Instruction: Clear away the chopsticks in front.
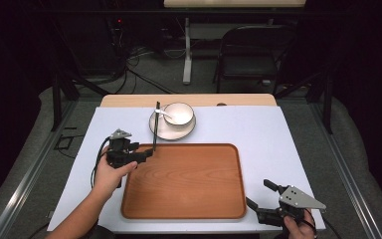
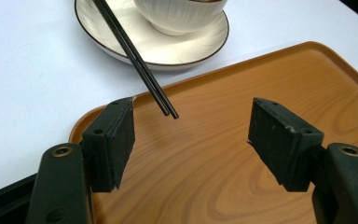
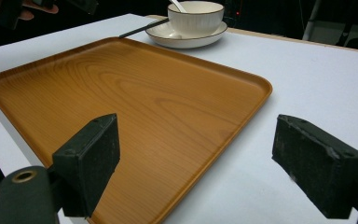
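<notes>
Two chopsticks [image 2: 137, 58] propped on saucer [image 2: 98, 35], tips over tray [image 2: 214, 163] | left claw [image 2: 191, 135] wide, lined up to grab | right claw [image 3: 209, 163] wide, idle

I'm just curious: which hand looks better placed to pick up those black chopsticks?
Probably left: the left gripper is open right beside the chopsticks, whose tips hang between its jaws. The right gripper sits at the tray's far corner.

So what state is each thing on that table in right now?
Left gripper: jaws open, near the chopstick tips, gripping nothing.
Right gripper: jaws open, holding nothing, by the tray's near right corner.
Chopsticks: leaning on the plate's rim, tips reaching over the tray's edge.
Tray: flat on the table, nothing on it.
Bowl: upright on the plate, spoon inside.
Plate: flat, beyond the tray.
</notes>
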The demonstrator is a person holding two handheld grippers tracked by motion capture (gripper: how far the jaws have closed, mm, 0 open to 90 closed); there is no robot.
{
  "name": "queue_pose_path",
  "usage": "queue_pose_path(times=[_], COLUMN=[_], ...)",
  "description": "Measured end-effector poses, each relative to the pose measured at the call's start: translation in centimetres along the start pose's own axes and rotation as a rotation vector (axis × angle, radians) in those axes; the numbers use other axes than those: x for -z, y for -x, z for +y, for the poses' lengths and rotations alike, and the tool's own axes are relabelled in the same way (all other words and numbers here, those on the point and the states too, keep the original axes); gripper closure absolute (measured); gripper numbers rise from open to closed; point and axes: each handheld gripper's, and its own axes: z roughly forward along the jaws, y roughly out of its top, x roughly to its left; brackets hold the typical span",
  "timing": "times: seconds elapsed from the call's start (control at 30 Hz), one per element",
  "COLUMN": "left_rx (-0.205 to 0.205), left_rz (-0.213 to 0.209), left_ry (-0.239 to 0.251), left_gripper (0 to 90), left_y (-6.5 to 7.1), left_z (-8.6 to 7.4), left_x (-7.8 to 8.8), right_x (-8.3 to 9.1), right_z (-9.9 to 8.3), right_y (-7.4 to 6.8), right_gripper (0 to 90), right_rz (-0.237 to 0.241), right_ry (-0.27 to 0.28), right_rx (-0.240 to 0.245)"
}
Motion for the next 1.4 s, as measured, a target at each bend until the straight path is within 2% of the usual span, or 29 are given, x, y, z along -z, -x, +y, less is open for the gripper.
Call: queue_pose_path(times=[0.13, 0.3, 0.4, 0.5, 0.63, 0.8, 0.9, 1.07, 1.17, 1.27, 1.4], left_rx=[0.012, 0.033, 0.048, 0.049, 0.068, 0.112, 0.119, 0.148, 0.162, 0.19, 0.203], left_rz=[0.001, 0.003, -0.001, 0.021, 0.034, 0.044, 0.068, 0.081, 0.105, 0.11, 0.133], left_ry=[-0.009, 0.01, 0.008, 0.007, -0.007, -0.031, -0.043, -0.071, -0.085, -0.106, -0.122], left_gripper=[31.6, 32.6, 36.2, 38.0, 39.4, 39.7, 40.1, 40.9, 45.6, 55.3, 61.6], left_y=[-0.2, -0.5, -0.9, -1.1, -1.4, -1.9, -2.1, -2.5, -2.8, -3.2, -3.6], left_z=[0.8, 2.2, 3.1, 4.1, 5.5, 6.8, 7.3, 7.9, 8.1, 8.5, 9.0], left_x=[-0.4, -0.7, -0.8, -1.0, -1.3, -2.3, -3.1, -4.5, -5.3, -6.2, -7.1], right_x=[0.0, 0.0, 0.0, 0.0, 0.1, 0.1, 0.1, 0.2, 0.2, 0.2, 0.2], right_z=[0.0, 0.0, 0.0, 0.0, 0.0, 0.0, 0.0, 0.0, 0.0, 0.0, -0.1], right_y=[0.0, 0.0, 0.0, 0.1, 0.1, 0.1, 0.1, 0.1, 0.1, 0.2, 0.2], right_gripper=[14.5, 14.5, 14.5, 14.5, 14.5, 14.5, 14.5, 14.5, 14.5, 14.5, 14.5], right_rz=[-0.001, -0.001, -0.002, -0.002, -0.004, -0.008, -0.01, -0.01, -0.01, -0.009, -0.01], right_ry=[0.0, 0.0, 0.0, 0.003, 0.003, 0.002, 0.003, 0.004, 0.005, 0.004, 0.008], right_rx=[0.0, 0.004, -0.001, 0.002, 0.002, -0.004, 0.001, 0.001, 0.002, 0.001, 0.001])
